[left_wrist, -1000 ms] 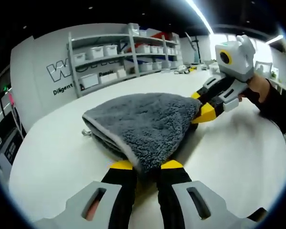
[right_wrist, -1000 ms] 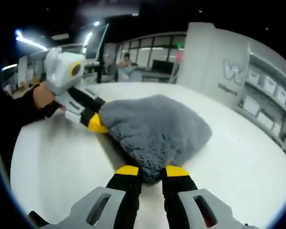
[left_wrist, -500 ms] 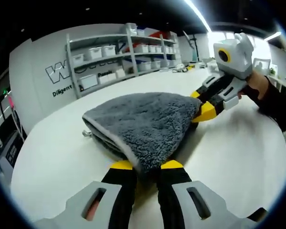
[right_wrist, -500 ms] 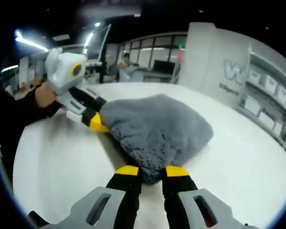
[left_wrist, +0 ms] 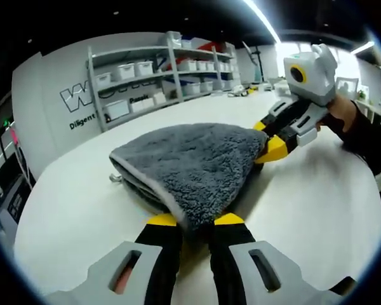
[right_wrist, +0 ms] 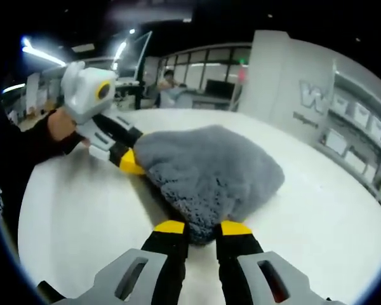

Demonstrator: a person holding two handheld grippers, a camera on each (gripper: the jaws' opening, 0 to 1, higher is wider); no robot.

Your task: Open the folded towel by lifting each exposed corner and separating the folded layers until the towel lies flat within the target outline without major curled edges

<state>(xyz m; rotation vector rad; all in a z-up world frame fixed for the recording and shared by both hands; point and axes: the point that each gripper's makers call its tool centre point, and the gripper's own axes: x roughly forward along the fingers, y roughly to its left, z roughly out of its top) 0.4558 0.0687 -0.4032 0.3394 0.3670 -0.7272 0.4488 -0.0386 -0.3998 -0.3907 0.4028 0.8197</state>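
Left gripper view: my left claw is clenched on the near corner of the grey towel, folded on the white tabletop. I should lift slowly, drawing the corners apart. Wall lettering starts "W", "Diligent".

Right gripper view: my right claw grips another towel corner.

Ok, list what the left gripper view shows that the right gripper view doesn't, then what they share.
Left gripper view: the stacked folded layers at the towel's edge, and wall shelving with white bins seen head-on.

Right gripper view: a glazed office area with a person behind the table.

Both: the grey towel on the white table, with the left gripper and right gripper each shut on a towel corner.
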